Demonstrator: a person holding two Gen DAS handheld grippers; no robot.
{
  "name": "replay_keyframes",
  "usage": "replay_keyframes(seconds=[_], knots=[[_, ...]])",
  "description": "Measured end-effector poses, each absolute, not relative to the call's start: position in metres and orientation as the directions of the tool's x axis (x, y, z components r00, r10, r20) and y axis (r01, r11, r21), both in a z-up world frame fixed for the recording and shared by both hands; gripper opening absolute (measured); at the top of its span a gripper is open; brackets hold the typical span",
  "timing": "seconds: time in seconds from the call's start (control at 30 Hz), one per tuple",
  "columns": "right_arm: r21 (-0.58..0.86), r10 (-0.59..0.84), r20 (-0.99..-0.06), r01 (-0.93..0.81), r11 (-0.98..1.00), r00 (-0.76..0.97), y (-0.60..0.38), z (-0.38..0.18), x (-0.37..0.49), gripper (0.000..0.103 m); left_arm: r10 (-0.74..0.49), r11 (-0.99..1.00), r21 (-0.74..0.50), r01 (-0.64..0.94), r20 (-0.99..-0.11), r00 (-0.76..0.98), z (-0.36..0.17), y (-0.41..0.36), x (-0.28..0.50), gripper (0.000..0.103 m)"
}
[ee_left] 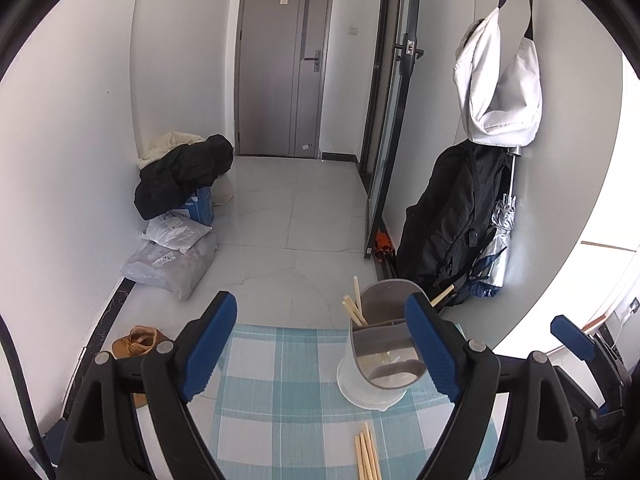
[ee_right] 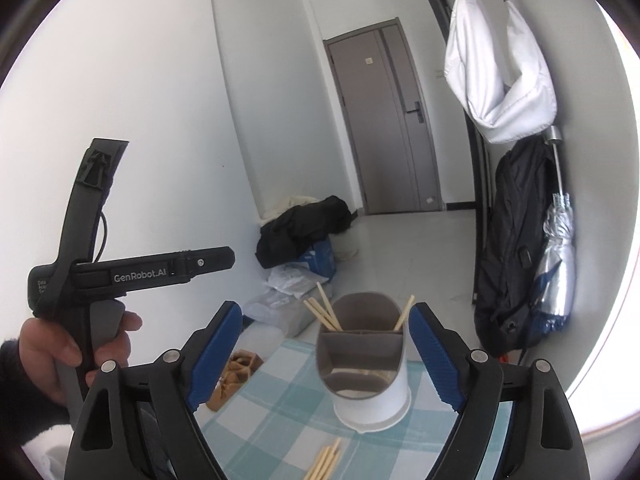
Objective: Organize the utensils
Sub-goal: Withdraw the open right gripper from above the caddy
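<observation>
A grey and white utensil holder (ee_left: 380, 364) (ee_right: 366, 376) stands upright on a teal checked mat (ee_left: 276, 400) (ee_right: 280, 396). Several wooden chopsticks (ee_left: 354, 310) (ee_right: 326, 312) stick out of its back compartments. More chopsticks (ee_left: 368, 458) (ee_right: 324, 460) lie loose on the mat in front of it. My left gripper (ee_left: 320, 346) is open just short of the holder, with nothing between its blue pads. My right gripper (ee_right: 327, 356) is likewise open and empty, facing the holder from the near side.
A hand (ee_right: 60, 356) grips the black body of the left tool (ee_right: 132, 274). A blue finger (ee_left: 572, 336) of the right tool shows at the far right. Beyond the table edge are a brown shoe (ee_left: 136, 344), parcels (ee_left: 172, 264), a dark jacket (ee_left: 184, 176) and a hanging backpack (ee_left: 452, 224).
</observation>
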State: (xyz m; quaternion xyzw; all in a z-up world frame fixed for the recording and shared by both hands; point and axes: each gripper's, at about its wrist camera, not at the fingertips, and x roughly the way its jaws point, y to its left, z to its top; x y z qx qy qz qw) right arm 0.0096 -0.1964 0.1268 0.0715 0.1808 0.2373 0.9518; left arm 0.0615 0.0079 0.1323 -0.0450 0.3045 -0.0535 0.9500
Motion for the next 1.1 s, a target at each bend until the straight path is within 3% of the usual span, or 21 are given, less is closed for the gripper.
replay_keyframes(seconds=[0.33, 0.67, 1.1], knots=[[0.287, 0.439, -0.349, -0.351, 0.891, 0.828, -0.202, 0.099, -0.011, 0.097, -0.125, 0.991, -0.113, 0.075, -0.556, 0.822, 0.115, 0.009, 0.033, 0.091], [0.285, 0.447, -0.382, -0.357, 0.89, 0.809, -0.188, 0.068, -0.032, 0.097, -0.155, 0.986, -0.143, 0.086, -0.584, 0.797, 0.081, 0.012, 0.014, 0.091], [0.283, 0.394, -0.553, -0.28, 0.917, 0.734, -0.176, 0.005, -0.041, 0.097, -0.193, 0.975, -0.211, 0.065, -0.671, 0.716, 0.006, 0.022, 0.005, 0.091]])
